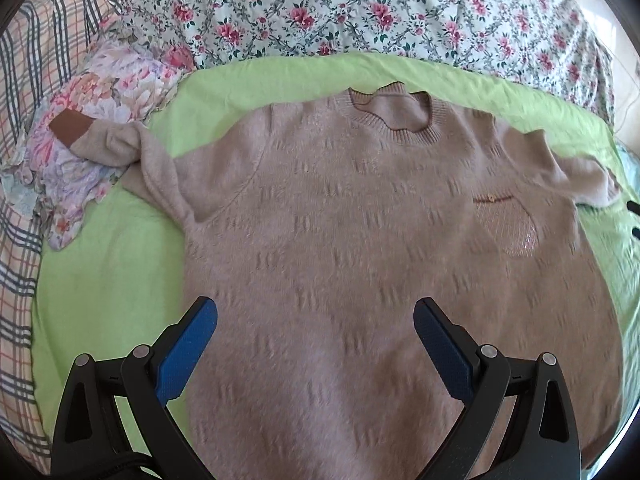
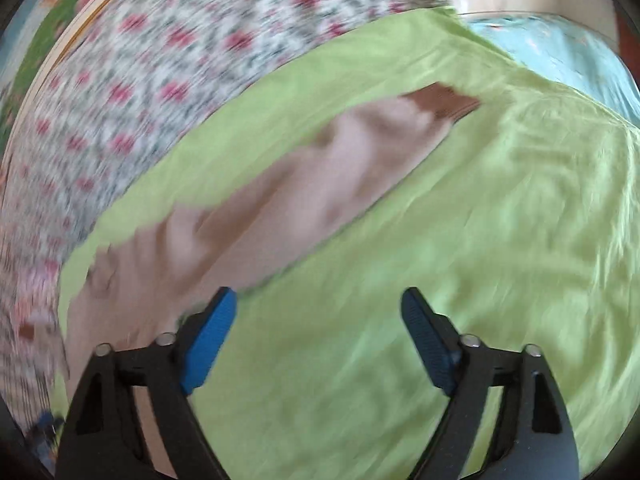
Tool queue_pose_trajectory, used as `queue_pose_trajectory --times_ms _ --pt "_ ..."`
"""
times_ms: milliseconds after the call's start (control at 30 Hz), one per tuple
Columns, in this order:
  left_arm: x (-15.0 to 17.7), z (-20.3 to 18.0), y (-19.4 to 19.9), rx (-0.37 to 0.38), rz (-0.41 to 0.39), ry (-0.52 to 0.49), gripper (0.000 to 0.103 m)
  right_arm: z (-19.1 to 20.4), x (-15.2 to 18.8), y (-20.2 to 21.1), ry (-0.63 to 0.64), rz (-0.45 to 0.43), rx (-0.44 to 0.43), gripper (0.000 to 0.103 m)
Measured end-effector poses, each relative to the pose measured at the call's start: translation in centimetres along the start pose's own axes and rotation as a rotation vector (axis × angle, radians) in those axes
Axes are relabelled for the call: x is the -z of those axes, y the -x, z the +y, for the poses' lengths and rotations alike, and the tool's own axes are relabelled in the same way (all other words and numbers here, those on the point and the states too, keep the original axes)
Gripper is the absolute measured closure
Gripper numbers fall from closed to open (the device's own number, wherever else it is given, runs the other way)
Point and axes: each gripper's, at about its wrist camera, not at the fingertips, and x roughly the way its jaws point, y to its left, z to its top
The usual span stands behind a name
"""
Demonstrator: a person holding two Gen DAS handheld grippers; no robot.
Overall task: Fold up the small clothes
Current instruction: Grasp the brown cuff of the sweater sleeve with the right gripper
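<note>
A beige knitted sweater [image 1: 360,220] lies front up on a green sheet [image 1: 112,272], collar away from me, with a small chest pocket at the right. Its left sleeve [image 1: 116,140], with a brown cuff, lies bunched over a floral cloth. My left gripper [image 1: 316,312] is open and empty above the sweater's lower body. In the blurred right wrist view, the sweater's right sleeve [image 2: 304,192] with a brown cuff [image 2: 444,102] stretches out over the green sheet [image 2: 500,220]. My right gripper [image 2: 318,304] is open and empty, just right of the sleeve's base.
A rose-print quilt [image 1: 360,8] lies behind the sheet, also in the right wrist view [image 2: 140,80]. A pastel floral cloth [image 1: 92,128] and a plaid blanket [image 1: 20,220] lie at the left. A light blue cloth [image 2: 568,48] lies at the far right.
</note>
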Motion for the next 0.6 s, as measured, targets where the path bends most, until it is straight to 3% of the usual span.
queue_pose_trajectory --times_ms 233,333,400,433,467,600 --pt "-0.6 -1.6 -2.6 0.007 0.037 -0.015 0.004 -5.8 -6.5 -9.1 -0.173 -0.006 0.132 0.043" --pt "-0.5 -1.9 -3.7 0.004 0.063 -0.012 0.004 -7.7 -7.5 -11.8 -0.221 -0.006 0.126 0.045" --pt "-0.5 -1.8 -4.1 0.008 0.069 -0.005 0.004 -8.0 -7.7 -11.7 -0.207 -0.016 0.136 0.062" --pt "-0.5 -1.8 -4.1 0.015 0.071 -0.002 0.004 -7.7 -7.6 -11.9 -0.207 -0.001 0.112 0.089" --pt "-0.4 -1.7 -4.2 0.019 0.072 -0.001 0.004 -7.5 -7.5 -11.7 -0.213 -0.001 0.078 0.096" --pt "-0.2 -1.3 -4.0 0.035 0.071 0.011 0.004 -2.5 -6.4 -8.7 -0.137 -0.047 -0.038 0.096"
